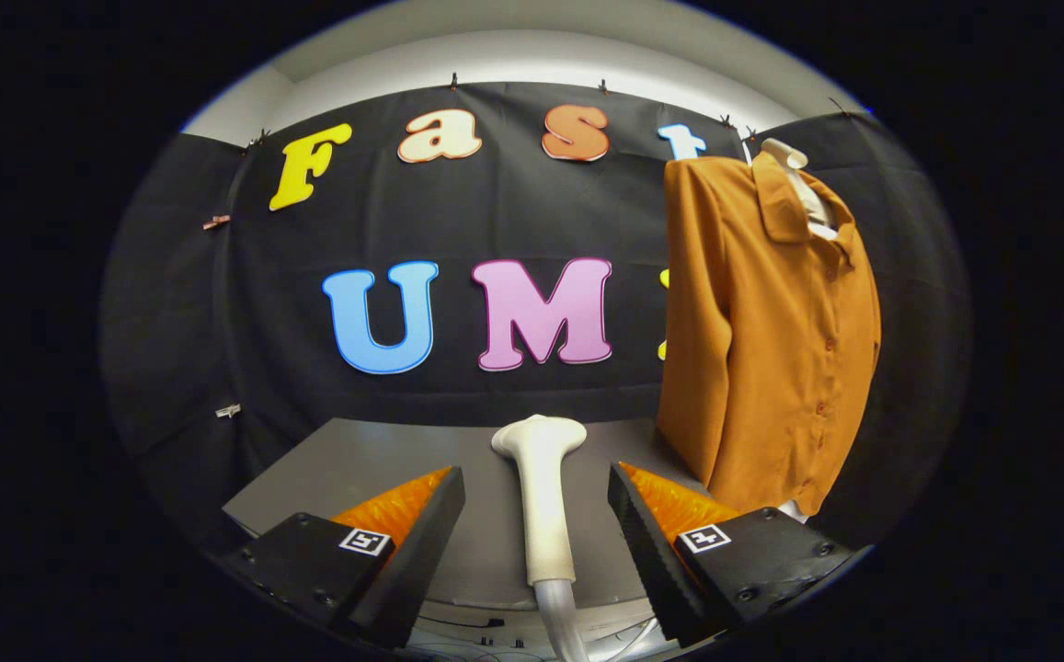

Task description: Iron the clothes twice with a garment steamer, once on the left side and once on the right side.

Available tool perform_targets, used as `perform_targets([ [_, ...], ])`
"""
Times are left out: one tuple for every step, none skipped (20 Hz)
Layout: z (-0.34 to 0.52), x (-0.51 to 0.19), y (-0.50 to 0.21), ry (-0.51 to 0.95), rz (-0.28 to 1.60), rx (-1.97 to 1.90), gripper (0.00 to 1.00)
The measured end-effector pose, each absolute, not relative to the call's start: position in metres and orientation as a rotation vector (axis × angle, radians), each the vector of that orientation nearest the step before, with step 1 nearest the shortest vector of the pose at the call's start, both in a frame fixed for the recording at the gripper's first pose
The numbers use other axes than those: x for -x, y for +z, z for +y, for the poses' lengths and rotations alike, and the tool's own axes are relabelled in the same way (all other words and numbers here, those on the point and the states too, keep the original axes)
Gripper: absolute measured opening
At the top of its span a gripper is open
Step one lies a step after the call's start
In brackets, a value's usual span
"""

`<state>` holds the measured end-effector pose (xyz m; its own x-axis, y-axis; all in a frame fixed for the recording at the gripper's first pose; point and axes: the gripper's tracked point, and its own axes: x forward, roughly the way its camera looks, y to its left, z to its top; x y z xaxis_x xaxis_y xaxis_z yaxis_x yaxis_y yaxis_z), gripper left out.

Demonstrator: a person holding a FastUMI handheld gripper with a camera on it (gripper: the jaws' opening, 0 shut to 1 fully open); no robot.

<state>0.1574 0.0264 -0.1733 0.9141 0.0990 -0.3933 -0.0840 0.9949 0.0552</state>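
A white garment steamer (pixel 543 487) lies on the grey table (pixel 357 469), its handle running between my two fingers and its head pointing away toward the back wall. A pale hose (pixel 557 621) leaves its near end. My gripper (pixel 536 483) is open, with a gap on each side of the handle. An orange-brown buttoned shirt (pixel 766 331) hangs on a white hanger (pixel 794 170) beyond and to the right of the right finger, its front facing me and its hem reaching down to the table's level.
The black booth wall stands behind the table. Thin cables (pixel 472 625) lie below the table's near edge by the hose. Bare grey tabletop stretches left of the steamer.
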Motion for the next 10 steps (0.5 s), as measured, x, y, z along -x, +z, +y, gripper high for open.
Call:
perform_targets([
  [0.027, -0.167, -0.184, 0.102, 0.433, -0.035, 0.98],
  [0.027, -0.174, -0.193, 0.105, 0.456, -0.036, 0.98],
  [0.027, -0.180, -0.201, 0.106, 0.480, -0.037, 0.98],
  [0.027, -0.186, -0.210, 0.106, 0.505, -0.038, 0.98],
  [0.026, -0.191, -0.219, 0.106, 0.531, -0.038, 0.98],
  [0.025, -0.196, -0.229, 0.105, 0.560, -0.037, 0.98],
  [0.025, -0.199, -0.235, 0.103, 0.576, -0.034, 0.98],
  [0.025, -0.203, -0.241, 0.103, 0.595, -0.030, 0.98],
  [0.024, -0.206, -0.247, 0.102, 0.612, -0.027, 0.98],
  [0.025, -0.209, -0.251, 0.106, 0.629, -0.024, 0.98],
])
